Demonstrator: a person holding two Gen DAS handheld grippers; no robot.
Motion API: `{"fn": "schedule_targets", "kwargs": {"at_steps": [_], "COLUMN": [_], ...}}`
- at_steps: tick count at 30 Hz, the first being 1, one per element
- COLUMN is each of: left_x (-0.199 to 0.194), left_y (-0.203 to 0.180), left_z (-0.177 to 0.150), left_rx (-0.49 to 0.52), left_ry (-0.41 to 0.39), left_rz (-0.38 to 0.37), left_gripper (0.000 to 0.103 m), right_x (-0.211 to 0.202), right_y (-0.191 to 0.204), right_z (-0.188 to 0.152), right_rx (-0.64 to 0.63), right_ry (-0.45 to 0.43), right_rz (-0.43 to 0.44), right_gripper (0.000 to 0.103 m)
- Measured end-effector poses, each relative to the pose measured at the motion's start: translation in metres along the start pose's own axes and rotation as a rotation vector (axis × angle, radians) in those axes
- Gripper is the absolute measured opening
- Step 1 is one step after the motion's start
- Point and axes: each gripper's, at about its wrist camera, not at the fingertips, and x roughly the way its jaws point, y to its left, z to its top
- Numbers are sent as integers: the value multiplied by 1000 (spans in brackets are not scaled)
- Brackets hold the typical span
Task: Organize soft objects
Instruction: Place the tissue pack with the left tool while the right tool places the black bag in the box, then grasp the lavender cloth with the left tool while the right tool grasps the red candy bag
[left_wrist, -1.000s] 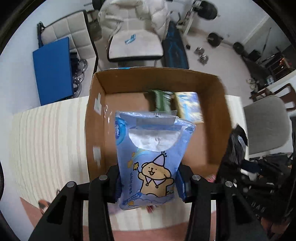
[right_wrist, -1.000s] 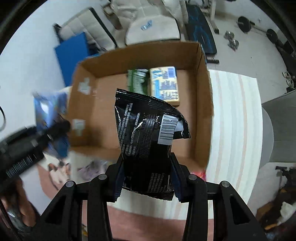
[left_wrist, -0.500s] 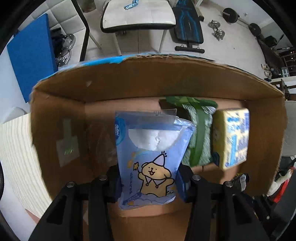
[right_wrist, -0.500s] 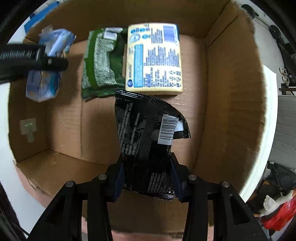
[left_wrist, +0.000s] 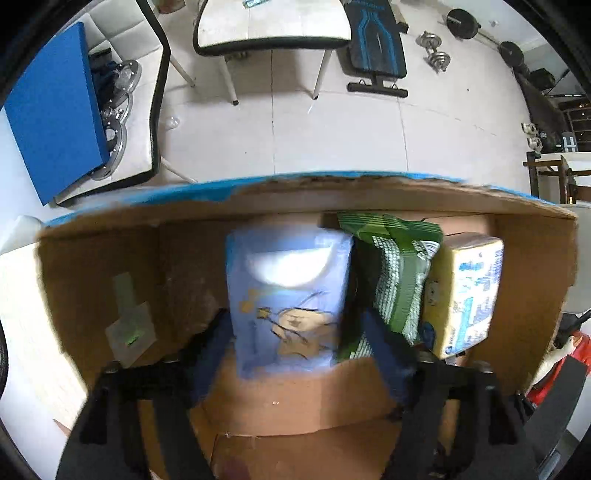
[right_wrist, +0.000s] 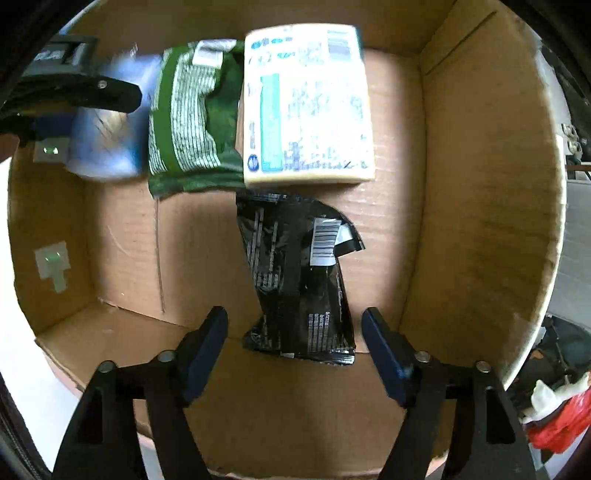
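Observation:
Both grippers are inside the cardboard box (left_wrist: 532, 302) (right_wrist: 472, 192). My left gripper (left_wrist: 295, 328) is open, and the blue tissue pack (left_wrist: 288, 295) lies between its fingers at the back of the box, beside the green pack (left_wrist: 395, 269) and the yellow pack (left_wrist: 465, 288). My right gripper (right_wrist: 295, 325) is open, and the black pouch (right_wrist: 299, 273) lies on the box floor between its fingers, just in front of the yellow pack (right_wrist: 306, 107). The green pack (right_wrist: 188, 122) and the blurred blue pack (right_wrist: 107, 140) show at the back left, with the left gripper over them.
The box stands on a pale wooden table (left_wrist: 22, 332). Beyond it are a blue panel (left_wrist: 51, 114), a white stool (left_wrist: 273, 22), a weight bench (left_wrist: 376, 48) and dumbbells (left_wrist: 436, 48) on the tiled floor. Red and white items (right_wrist: 557, 413) lie right of the box.
Both grippers have opened. The blue pack has dropped against the green pack at the back of the box. The black pouch has been let go onto the box floor.

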Motion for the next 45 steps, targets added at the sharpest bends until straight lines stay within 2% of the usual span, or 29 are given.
{"fn": "schedule_targets", "kwargs": {"at_steps": [2,4,7,16,19,23,26,28,30,33,36,39,42,44,45], "left_x": [-10,-21,-38,-86,-100,-119,-123,-115,-96,-51,-8,25,42,48,49], "left_y": [2,3,4,-3,-7,-10,2,18,39,63,73,74,73,71,70], "left_z": [-5,-11,-25,-93,-118,-156,-197,-222,-247,-273,-285,-286,-285,-285,-285], "left_rx": [-4,-5,-10,-5,-11,-33,-105,-155,-201,-215,-172,-117,-93,-80,-76], "left_ry": [-15,-26,-56,-206,-248,-329,-364,-378,-364,-279,-190,-142,-117,-110,-112], "left_rz": [-13,-33,-41,-28,-39,-9,-14,-16,-15,-10,29,94,105,114,114], "left_gripper": [89,90,100,100,100,100,100,100,100,100,100,100,100,100,100], "right_x": [-11,-22,-41,-87,-97,-124,-126,-116,-92,-49,-7,23,42,54,61], "right_y": [-2,-3,-4,2,11,9,2,-13,-32,-58,-83,-98,-103,-102,-100], "right_z": [-1,-3,-7,-30,-39,-68,-96,-120,-144,-171,-186,-183,-174,-167,-163], "right_rx": [3,12,16,1,-1,9,37,93,172,285,423,546,642,689,702], "right_ry": [-13,-29,-77,-202,-251,-343,-384,-388,-350,-282,-218,-225,-244,-241,-238], "right_rz": [10,17,13,-11,17,84,97,141,217,273,319,325,306,289,279], "right_gripper": [83,95,102,103,103,103,103,103,103,103,103,103,102,97,90]}}
